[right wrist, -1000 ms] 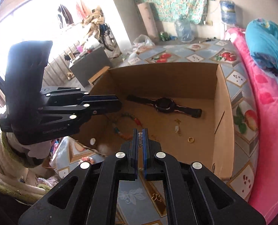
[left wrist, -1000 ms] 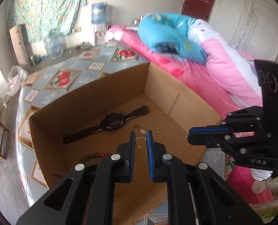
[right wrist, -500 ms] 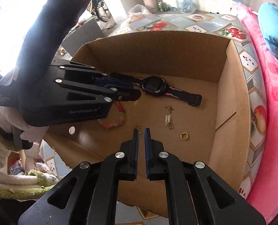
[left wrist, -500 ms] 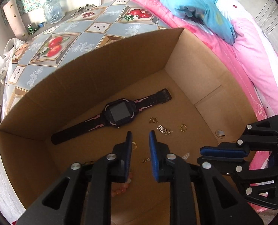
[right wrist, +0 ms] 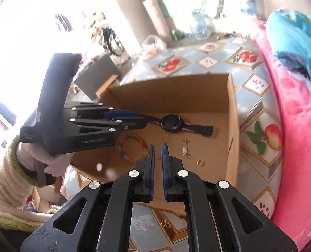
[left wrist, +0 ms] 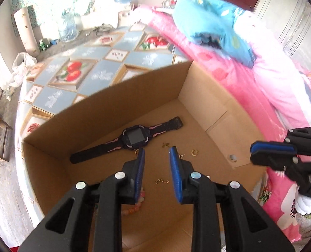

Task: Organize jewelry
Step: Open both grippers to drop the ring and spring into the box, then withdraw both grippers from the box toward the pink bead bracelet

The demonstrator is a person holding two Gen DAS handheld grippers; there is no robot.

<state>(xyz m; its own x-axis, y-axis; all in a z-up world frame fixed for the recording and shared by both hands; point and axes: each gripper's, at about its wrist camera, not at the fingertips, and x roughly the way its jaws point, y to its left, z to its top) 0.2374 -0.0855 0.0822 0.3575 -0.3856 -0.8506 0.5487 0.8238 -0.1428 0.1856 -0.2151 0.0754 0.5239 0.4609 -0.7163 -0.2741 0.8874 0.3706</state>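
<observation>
A cardboard box (left wrist: 147, 96) fills the frame's centre, holding a black smartwatch (left wrist: 134, 139) at mid-frame, a gold ring (left wrist: 194, 152) to its lower right, a gold chain (left wrist: 161, 181) and a beaded bracelet (right wrist: 132, 149). The left gripper (left wrist: 155, 159) hangs wide-spread and empty above the chain; the right gripper (right wrist: 157, 153), lower centre, shows a narrow gap, holding nothing.

Left gripper (left wrist: 155, 153): black plastic, blue ribbed pads (left wrist: 140, 168), silver screws, white "GenRobot.AI" lettering. Right gripper (right wrist: 157, 149): same build. White glove (right wrist: 48, 159); cream fleece sleeve (right wrist: 2, 180), green trim.
</observation>
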